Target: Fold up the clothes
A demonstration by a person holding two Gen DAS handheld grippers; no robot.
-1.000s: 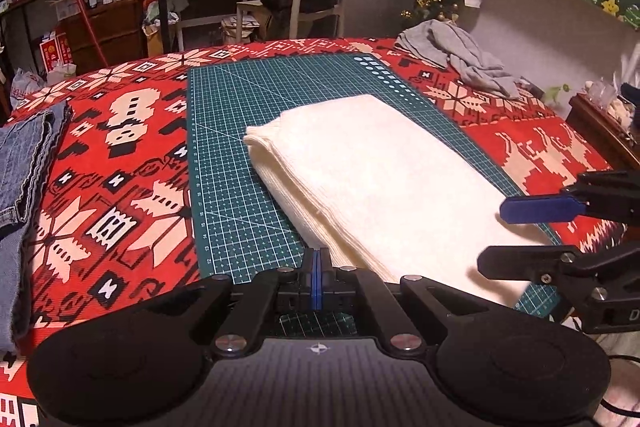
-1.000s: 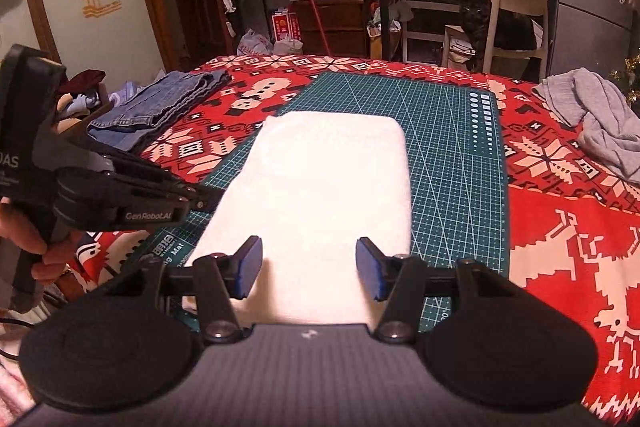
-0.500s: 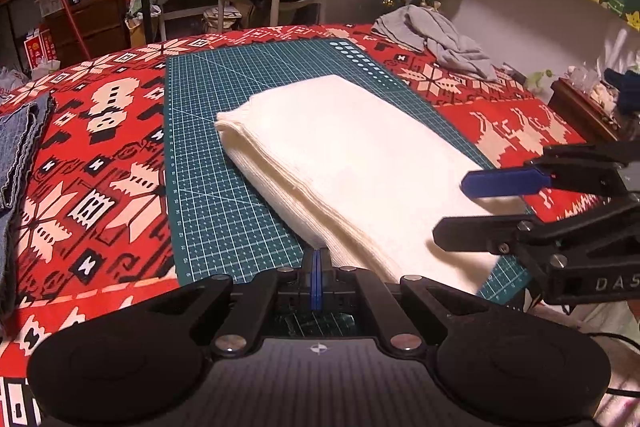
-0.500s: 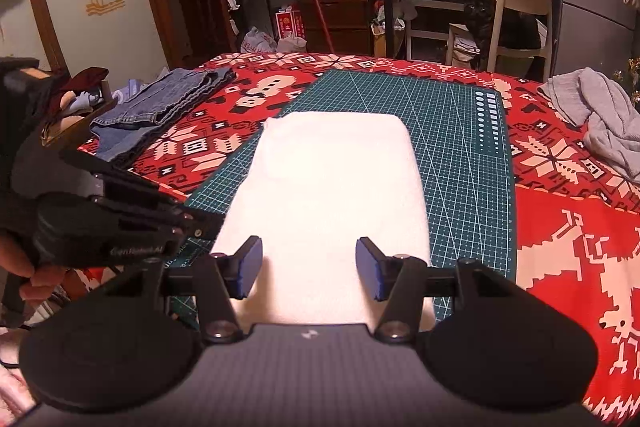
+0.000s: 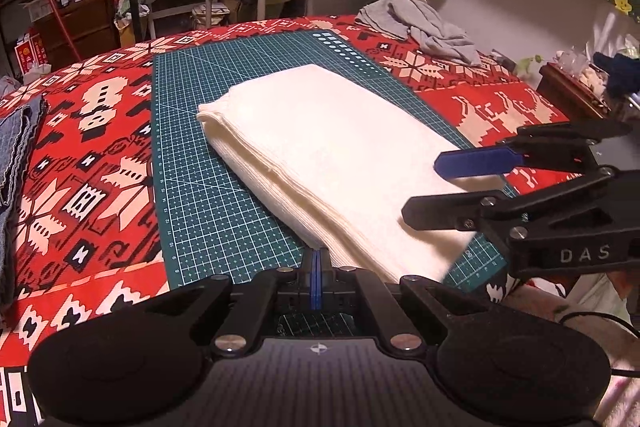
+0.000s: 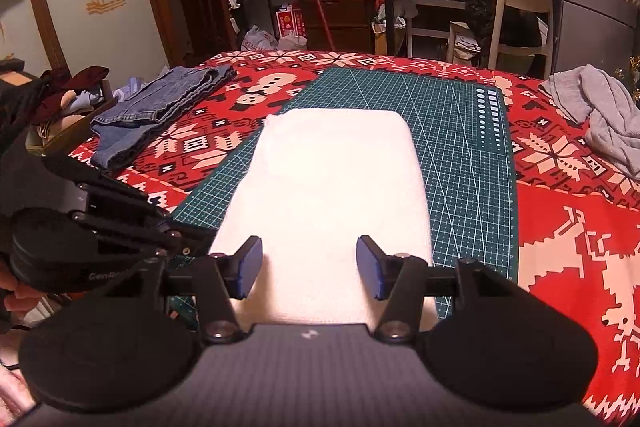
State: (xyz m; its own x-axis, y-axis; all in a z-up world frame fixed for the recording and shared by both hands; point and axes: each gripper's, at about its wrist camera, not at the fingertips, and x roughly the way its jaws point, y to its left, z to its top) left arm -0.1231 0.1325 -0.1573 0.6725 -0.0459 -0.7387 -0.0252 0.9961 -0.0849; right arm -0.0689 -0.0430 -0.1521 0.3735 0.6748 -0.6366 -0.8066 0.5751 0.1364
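The white garment (image 6: 332, 195) is shown folded into a layered rectangle on the cutting mat (image 6: 460, 155). Over the last second, the left gripper (image 5: 316, 269) has been drawn back toward 6 o'clock, pads pressed together on nothing. The right gripper (image 6: 310, 263) is held level, spread wide, over the near edge; another fold or removal could follow.

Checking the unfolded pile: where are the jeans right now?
The jeans lie on the red patterned cloth, left of the green cutting mat in the right wrist view, apart from the folded white garment.
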